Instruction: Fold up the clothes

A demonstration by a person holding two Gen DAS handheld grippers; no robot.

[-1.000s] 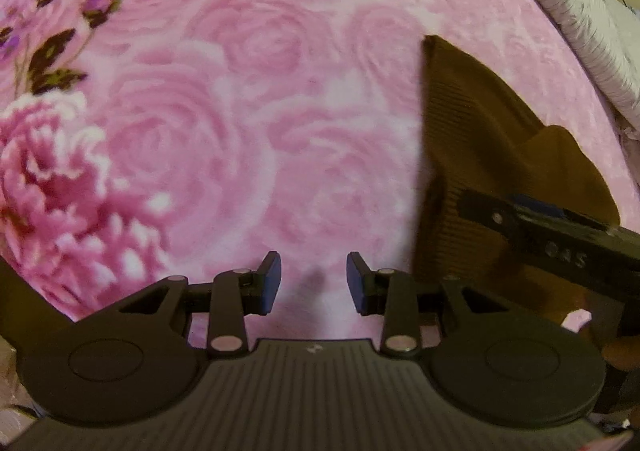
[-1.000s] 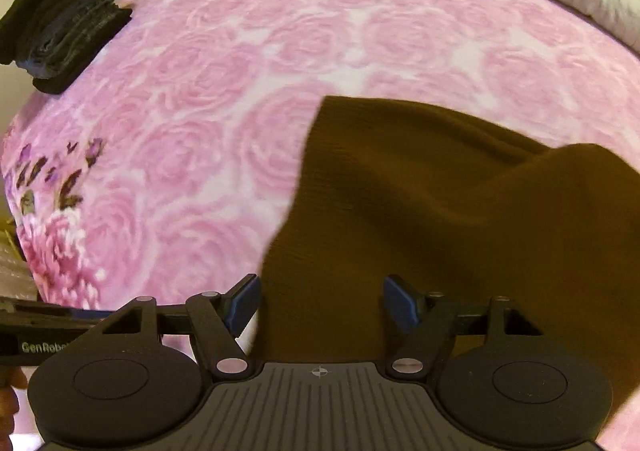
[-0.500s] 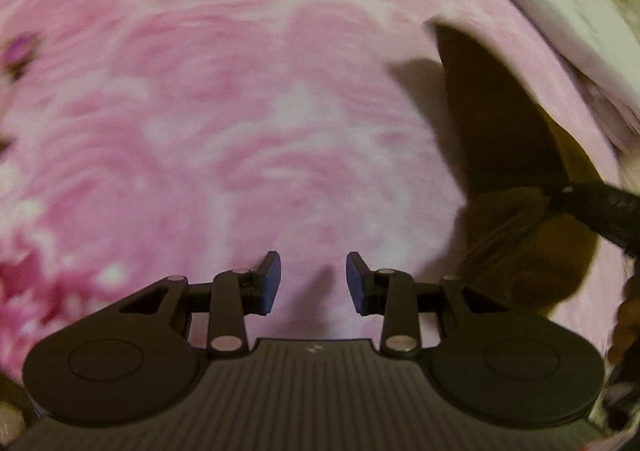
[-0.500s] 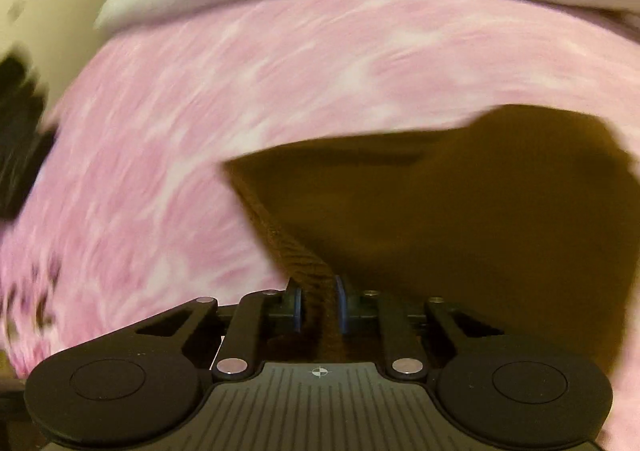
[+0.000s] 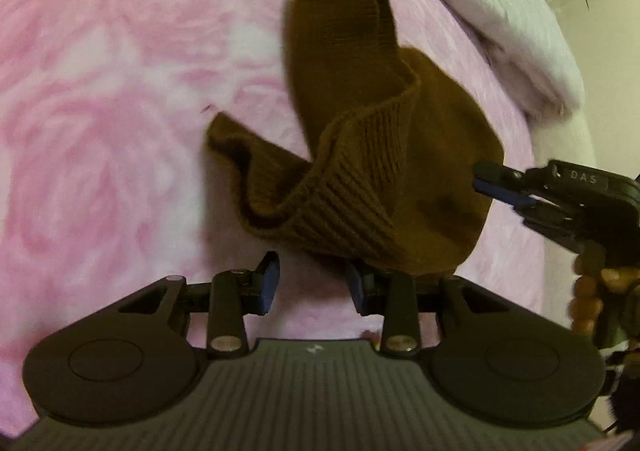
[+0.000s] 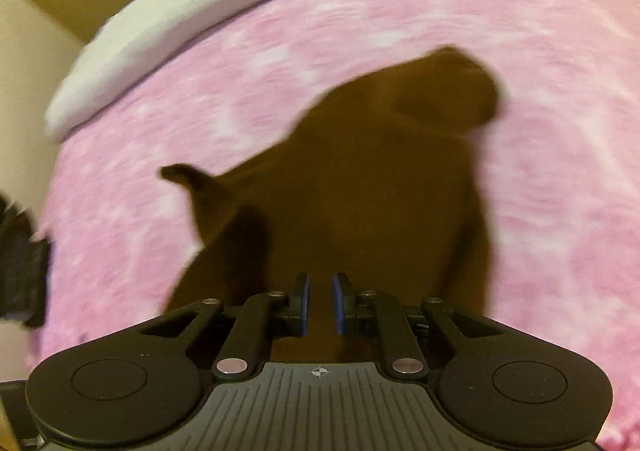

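Observation:
A brown knit garment [image 5: 360, 171] with a ribbed hem is bunched up and partly lifted off the pink rose blanket [image 5: 120, 91]. My right gripper [image 5: 486, 177] comes in from the right, its tips at the garment's right side. In the right wrist view the garment [image 6: 360, 191] spreads out from my right gripper [image 6: 320, 299]. Brown cloth fills the narrow gap between its blue pads, and the jaws are opening slightly. My left gripper [image 5: 312, 283] stands open just below the garment's lower edge with nothing between its fingers.
A white duvet [image 5: 500, 11] runs along the far edge of the bed, seen also in the right wrist view [image 6: 180, 11]. A dark stack of clothes [image 6: 20, 271] lies at the left. A wrist with a bead bracelet [image 5: 588, 291] shows behind the right gripper.
The right gripper closed on the flat garment's edge and pulled it up and across, bunching it. The left gripper moved toward the garment and stayed open.

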